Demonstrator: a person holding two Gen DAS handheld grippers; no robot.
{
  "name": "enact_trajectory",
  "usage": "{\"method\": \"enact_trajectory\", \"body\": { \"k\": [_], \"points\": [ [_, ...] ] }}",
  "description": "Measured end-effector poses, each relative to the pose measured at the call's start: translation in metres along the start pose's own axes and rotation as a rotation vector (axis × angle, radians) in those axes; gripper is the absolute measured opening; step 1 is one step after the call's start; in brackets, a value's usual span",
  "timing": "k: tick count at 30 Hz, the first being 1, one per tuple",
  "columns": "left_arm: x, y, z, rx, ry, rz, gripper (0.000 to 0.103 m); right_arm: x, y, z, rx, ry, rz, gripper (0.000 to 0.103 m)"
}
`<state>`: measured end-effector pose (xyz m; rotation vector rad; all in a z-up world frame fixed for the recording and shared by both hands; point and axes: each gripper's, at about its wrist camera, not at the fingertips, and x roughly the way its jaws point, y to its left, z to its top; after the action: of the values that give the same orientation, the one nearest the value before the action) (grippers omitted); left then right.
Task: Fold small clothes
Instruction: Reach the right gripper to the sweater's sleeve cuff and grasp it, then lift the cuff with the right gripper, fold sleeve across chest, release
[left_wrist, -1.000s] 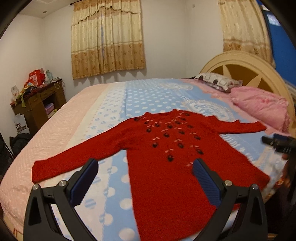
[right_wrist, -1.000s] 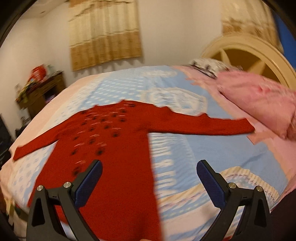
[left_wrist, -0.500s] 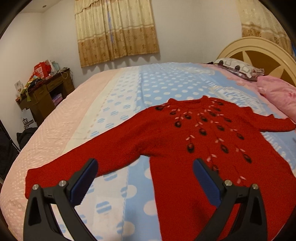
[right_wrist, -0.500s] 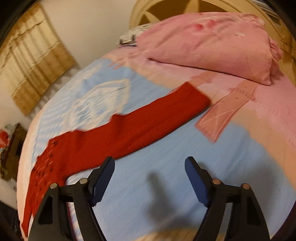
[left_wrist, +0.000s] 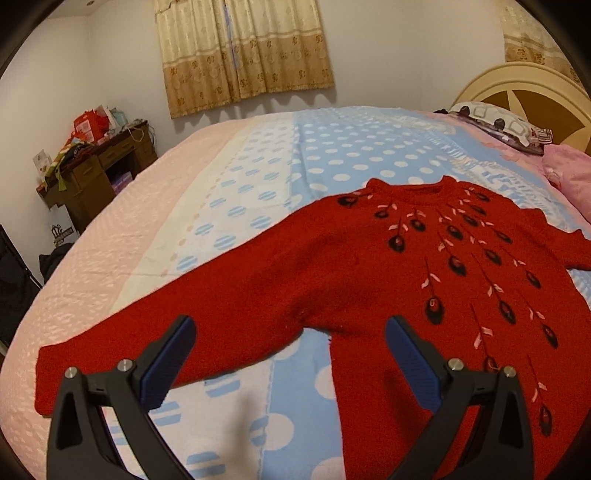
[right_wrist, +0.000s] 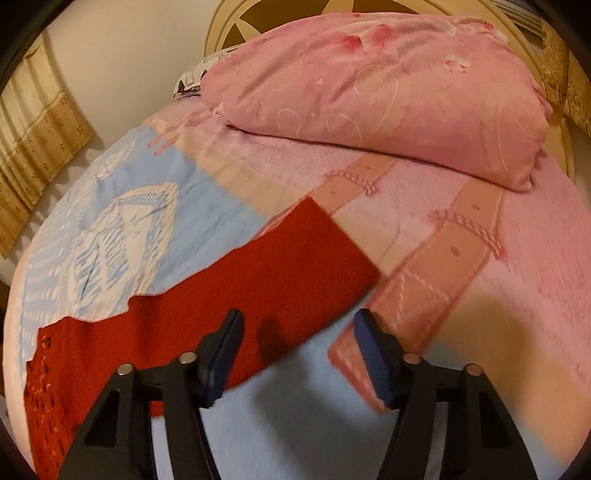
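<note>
**Red sweater spread flat, both grippers open above it**

Here, nearest the left wrist camera, the left gripper (left_wrist: 290, 347) hangs with its blue-padded fingers (left_wrist: 168, 363) wide apart, holding nothing. Between and just past them lies the red sweater (left_wrist: 351, 280), spread flat and face up on the bed (left_wrist: 122, 258), its front dotted with dark buds and pale pink leaves. One sleeve (left_wrist: 155, 339) runs out to the left in this view, its cuff lying over the pink edge of the bedspread. The sweater's neckline points away toward the far side of the bed, over the blue part with white dots.

In the right wrist view, the right gripper (right_wrist: 297, 350) also has its fingers (right_wrist: 373, 360) apart, though less widely, and they grip nothing. They hover just above the other sleeve (right_wrist: 288, 269), near its cuff end; whether a pad touches the knit cannot be told, as the view is blurred. That sleeve lies straight across blue and pink fabric.

Farther off, a folded pink quilt (right_wrist: 388, 96) sits near the cream headboard (left_wrist: 524, 96), with a patterned pillow (left_wrist: 498, 122) beside it. Against the far wall stands a dark wooden desk (left_wrist: 99, 173) piled with boxes and bags, and tan curtains (left_wrist: 243, 51) hang beyond the bed.
</note>
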<state>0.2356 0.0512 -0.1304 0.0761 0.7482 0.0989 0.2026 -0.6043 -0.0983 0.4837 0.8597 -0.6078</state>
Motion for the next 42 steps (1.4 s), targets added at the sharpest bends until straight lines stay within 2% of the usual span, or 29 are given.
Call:
{"method": "enact_trajectory", "body": {
  "k": [1, 2, 3, 5, 6, 9, 17, 27, 32, 42],
  "points": [
    [0.002, 0.0, -0.002, 0.0, 0.006, -0.001, 0.103, 0.004, 0.001, 0.003, -0.004, -0.005, -0.008, 0.051],
    [0.003, 0.0, -0.003, 0.0, 0.01, -0.002, 0.103, 0.008, 0.002, 0.005, -0.006, -0.009, -0.012, 0.045],
    [0.005, 0.0, -0.005, -0.001, 0.015, -0.003, 0.103, 0.013, 0.003, 0.009, -0.01, -0.011, -0.019, 0.034],
    [0.007, 0.001, -0.007, -0.009, 0.025, -0.009, 0.103, 0.019, 0.007, 0.012, -0.013, -0.005, -0.019, 0.019],
    [0.009, 0.002, -0.007, -0.014, 0.027, -0.01, 0.103, 0.02, 0.008, 0.015, -0.011, -0.003, -0.016, 0.014],
    [0.011, 0.004, -0.008, -0.029, 0.035, -0.02, 0.103, 0.016, 0.015, 0.018, -0.021, -0.013, 0.008, 0.009],
    [0.012, 0.005, -0.01, -0.047, 0.034, -0.045, 0.103, -0.024, 0.067, 0.013, -0.129, -0.08, 0.089, 0.007],
    [0.007, 0.012, -0.015, -0.075, 0.02, -0.07, 0.103, -0.096, 0.181, -0.012, -0.329, -0.163, 0.258, 0.006],
    [0.006, 0.019, -0.017, -0.099, 0.02, -0.088, 0.103, -0.116, 0.233, -0.034, -0.411, -0.153, 0.334, 0.006],
    [-0.001, 0.034, -0.019, -0.122, 0.003, -0.102, 0.103, -0.144, 0.335, -0.109, -0.587, -0.107, 0.45, 0.006]
  ]
}}
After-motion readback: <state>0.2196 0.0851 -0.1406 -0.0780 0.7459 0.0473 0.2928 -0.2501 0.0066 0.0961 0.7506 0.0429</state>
